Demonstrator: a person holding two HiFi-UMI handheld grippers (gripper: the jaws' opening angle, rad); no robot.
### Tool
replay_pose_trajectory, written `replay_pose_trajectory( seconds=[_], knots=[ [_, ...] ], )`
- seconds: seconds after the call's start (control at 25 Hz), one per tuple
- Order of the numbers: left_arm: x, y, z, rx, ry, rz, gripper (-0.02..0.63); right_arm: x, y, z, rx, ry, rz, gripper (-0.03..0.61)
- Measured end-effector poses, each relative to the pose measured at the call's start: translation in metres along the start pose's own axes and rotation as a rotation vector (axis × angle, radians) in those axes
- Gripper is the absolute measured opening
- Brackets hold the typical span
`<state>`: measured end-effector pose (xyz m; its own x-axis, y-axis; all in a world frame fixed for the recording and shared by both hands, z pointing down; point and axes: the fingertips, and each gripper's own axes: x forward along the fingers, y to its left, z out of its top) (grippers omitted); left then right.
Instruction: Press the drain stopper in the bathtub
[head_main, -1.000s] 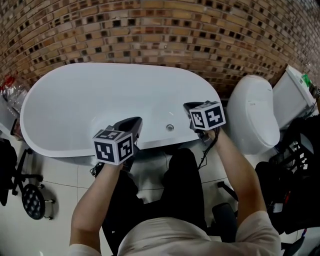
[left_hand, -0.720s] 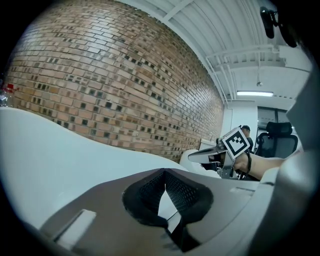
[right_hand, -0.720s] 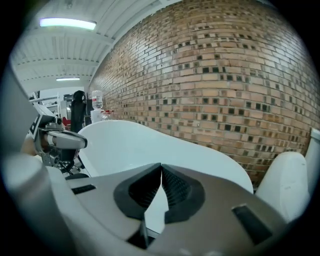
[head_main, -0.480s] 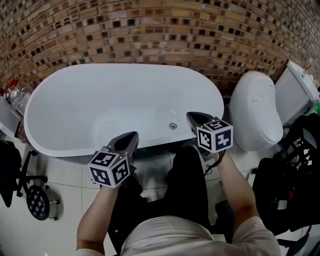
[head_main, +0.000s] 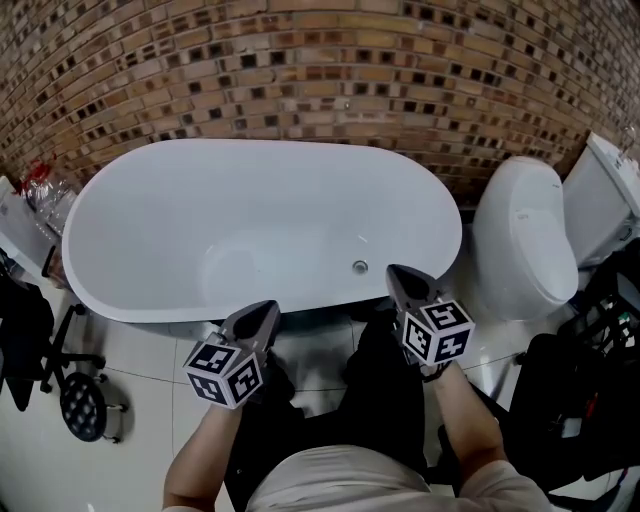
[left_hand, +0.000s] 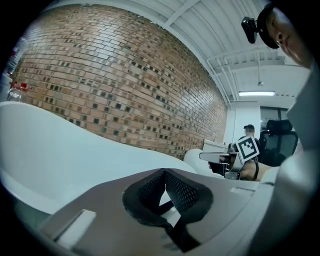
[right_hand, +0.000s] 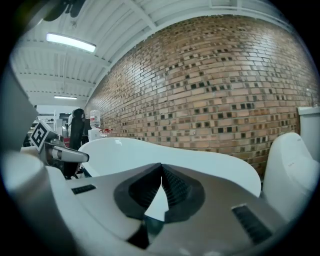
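Note:
A white oval bathtub (head_main: 150, 190) stands against the brick wall. Its small round chrome drain stopper (head_main: 360, 267) sits on the tub floor near the right end. My left gripper (head_main: 262, 315) hovers outside the tub's near rim, jaws shut with nothing held. My right gripper (head_main: 398, 275) is at the near rim, just right of the stopper and above it, jaws shut and empty. In the left gripper view the tub rim (left_hand: 60, 145) fills the left and the right gripper (left_hand: 220, 156) shows far right. The right gripper view looks over the tub (right_hand: 190, 160).
A white toilet (head_main: 525, 250) stands right of the tub with its tank (head_main: 605, 200) behind. A black chair base (head_main: 80, 405) and dark clutter sit at the left on the white tiled floor (head_main: 130, 370). My dark-trousered legs (head_main: 375, 400) are below the grippers.
Both grippers have drawn back toward me, from over the tub's near edge to outside or at its rim. The view has shifted so the tub sits lower and further right.

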<state>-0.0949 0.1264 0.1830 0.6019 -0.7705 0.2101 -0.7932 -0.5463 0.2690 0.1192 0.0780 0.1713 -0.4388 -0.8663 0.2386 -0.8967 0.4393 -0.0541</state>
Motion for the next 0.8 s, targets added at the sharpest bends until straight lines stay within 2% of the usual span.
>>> replay_pose_trajectory(
  seconds=[0.12, 0.32, 0.52, 0.64, 0.8],
  knots=[
    [-0.007, 0.005, -0.009, -0.007, -0.012, 0.015, 0.006, 0.0, 0.01, -0.014, -0.009, -0.024, 0.006, 0.012],
    [-0.017, 0.014, -0.021, 0.034, -0.027, 0.046, 0.006, 0.005, 0.02, -0.033, -0.038, -0.016, 0.054, 0.011],
    [-0.027, 0.025, -0.032, 0.049, -0.051, 0.076, 0.006, 0.01, 0.014, -0.052, 0.022, 0.021, 0.06, 0.011],
    [-0.029, 0.029, -0.044, 0.041, -0.041, 0.076, 0.006, 0.011, 0.016, -0.055, 0.032, 0.02, 0.063, 0.011],
    [-0.03, 0.034, -0.064, 0.041, -0.004, 0.076, 0.006, 0.011, 0.022, -0.05, -0.015, -0.003, 0.068, 0.014]
  ],
)
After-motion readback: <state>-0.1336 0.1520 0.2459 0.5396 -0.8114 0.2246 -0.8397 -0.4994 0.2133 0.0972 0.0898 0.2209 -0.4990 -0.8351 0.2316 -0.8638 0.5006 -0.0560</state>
